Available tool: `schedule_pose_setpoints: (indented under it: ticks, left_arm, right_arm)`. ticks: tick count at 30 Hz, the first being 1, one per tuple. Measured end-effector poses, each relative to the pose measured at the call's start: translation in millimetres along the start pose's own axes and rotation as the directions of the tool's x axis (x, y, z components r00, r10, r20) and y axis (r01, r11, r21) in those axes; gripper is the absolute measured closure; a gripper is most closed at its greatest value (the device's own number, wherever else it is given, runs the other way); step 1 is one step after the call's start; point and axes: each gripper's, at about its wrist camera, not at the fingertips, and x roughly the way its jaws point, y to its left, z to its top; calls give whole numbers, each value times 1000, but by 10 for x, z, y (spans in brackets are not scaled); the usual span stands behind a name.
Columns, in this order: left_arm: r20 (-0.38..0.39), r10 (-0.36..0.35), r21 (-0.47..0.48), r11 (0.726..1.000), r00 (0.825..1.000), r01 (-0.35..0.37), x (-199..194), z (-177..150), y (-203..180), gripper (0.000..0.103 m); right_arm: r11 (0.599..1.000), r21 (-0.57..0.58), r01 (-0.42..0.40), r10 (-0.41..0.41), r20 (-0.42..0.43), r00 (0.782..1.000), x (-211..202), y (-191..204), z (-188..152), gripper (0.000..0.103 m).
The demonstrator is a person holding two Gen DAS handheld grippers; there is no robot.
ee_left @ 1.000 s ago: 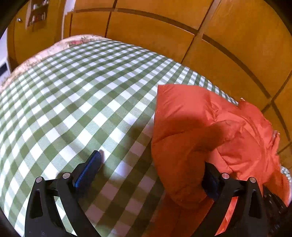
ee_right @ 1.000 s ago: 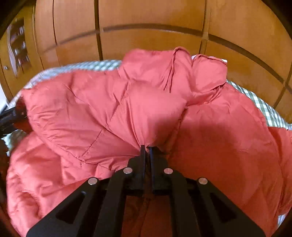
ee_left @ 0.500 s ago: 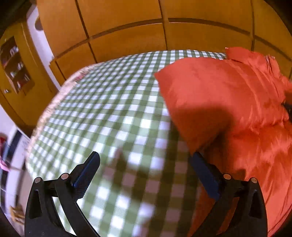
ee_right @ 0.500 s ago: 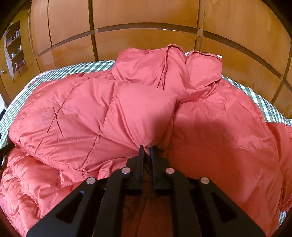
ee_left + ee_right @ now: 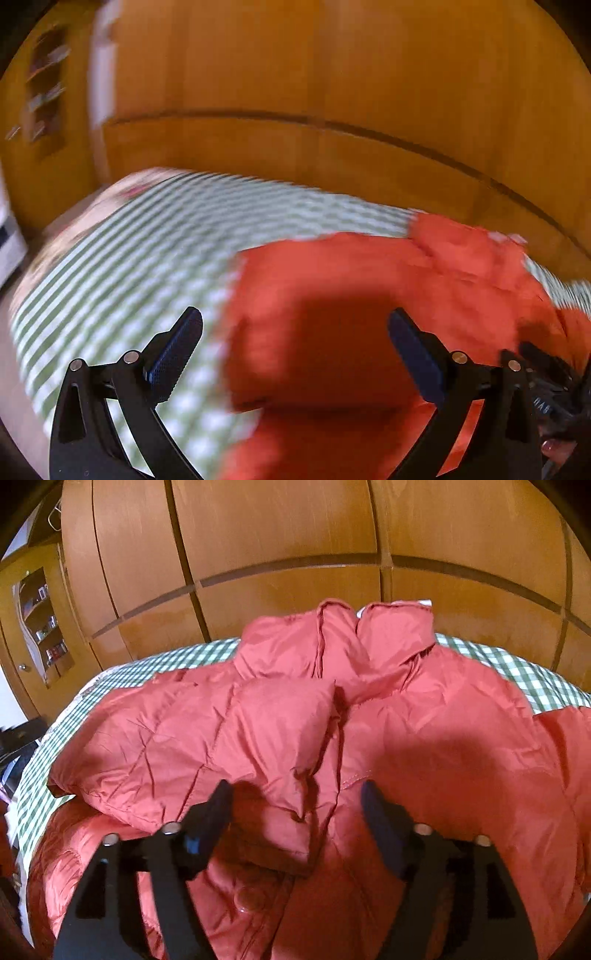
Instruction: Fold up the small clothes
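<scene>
A red puffy jacket (image 5: 369, 738) lies on a green-and-white checked bed cover (image 5: 532, 672), collar toward the wooden wall. Its left side is folded over the body. My right gripper (image 5: 295, 794) is open above the jacket's middle and holds nothing. In the left wrist view, which is blurred, the jacket (image 5: 369, 295) fills the right half. My left gripper (image 5: 293, 328) is open and empty, above the jacket's left edge and the checked cover (image 5: 147, 251).
A wooden panelled wall (image 5: 295, 554) stands right behind the bed. A shelf niche (image 5: 40, 620) with small items is at the left. Dark objects (image 5: 18, 738) lie beyond the bed's left edge. The other gripper (image 5: 546, 387) shows at the left view's right edge.
My right gripper has opened and let go of the jacket fold, which now rests on the body. My left gripper, open throughout, has swung right over the jacket's edge.
</scene>
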Motion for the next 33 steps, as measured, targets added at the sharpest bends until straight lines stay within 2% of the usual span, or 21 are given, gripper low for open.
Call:
schedule_pose_setpoints:
  ticks: [3,4,6,10,11,13,14,16,17,18,20,22,24,25,27,28,29,30,31,32,33]
  left_arm:
    - [-10,-77,144,986,997,78,265,-40,-500,3]
    - [-15,-70,190,979,997,71,355,-98,-583,3]
    - [-89,-38,276,959,995,62,620,-301,-709,3]
    - [-101,-45,251,966,994,69,700,-325,-666,3]
    - [-104,-49,246,966,993,74,713,-317,-664,3]
    - [-107,-52,242,967,993,77,721,-308,-669,3]
    - [-107,-51,242,967,993,76,712,-315,-683,3]
    - [-108,-48,243,967,993,73,699,-317,-670,3]
    - [-108,-48,243,967,993,73,673,-345,-664,3]
    - [-109,-48,242,967,993,74,673,-343,-661,3]
    - [-110,-51,238,968,993,76,655,-354,-667,3]
    - [-111,-51,237,968,992,77,661,-353,-668,3]
    - [-111,-51,237,969,993,76,666,-356,-660,3]
    - [-111,-51,236,969,992,76,666,-356,-661,3]
    - [-111,-52,236,969,992,77,669,-354,-659,3]
    - [-111,-51,236,969,992,77,670,-353,-660,3]
    - [-112,-51,237,969,992,76,668,-352,-662,3]
    - [-111,-51,236,969,992,77,667,-351,-663,3]
    - [-112,-52,236,969,992,78,665,-350,-665,3]
    - [-112,-54,234,969,992,79,665,-348,-659,3]
    - [-113,-55,233,969,992,81,665,-348,-658,3]
  right_arm:
    - [998,52,-28,28,9,1000,-215,-81,3,18]
    - [996,85,-32,30,27,999,-342,-145,8,18]
    - [984,167,-56,44,76,996,-632,-335,-6,17]
    - [926,372,-65,14,137,991,-1157,-907,-259,17]
    - [899,434,-62,0,143,990,-1260,-1079,-368,19]
    - [795,603,-69,-31,155,987,-1446,-1492,-646,31]
    - [732,678,-70,-52,158,986,-1517,-1672,-802,34]
    - [551,831,-78,-103,160,982,-1637,-2052,-1192,37]
    - [491,868,-81,-122,160,980,-1670,-2152,-1315,40]
    - [410,904,-119,-142,193,971,-1741,-2284,-1480,56]
    - [314,934,-172,-194,240,951,-1883,-2440,-1644,59]
    - [264,951,-160,-275,234,932,-2015,-2521,-1709,53]
    - [218,962,-163,-370,236,899,-2181,-2614,-1769,32]
    - [201,966,-160,-406,231,884,-2249,-2662,-1786,28]
    - [176,976,-131,-439,197,877,-2330,-2792,-1799,27]
    - [163,980,-116,-454,179,873,-2360,-2847,-1805,29]
    - [153,983,-105,-463,165,871,-2376,-2886,-1812,39]
    - [142,986,-88,-472,146,870,-2401,-2960,-1824,57]
    - [136,988,-76,-472,132,872,-2419,-3019,-1835,65]
    - [134,989,-71,-469,126,874,-2455,-3066,-1875,82]
    - [145,988,-59,-474,122,872,-2522,-3130,-1905,85]
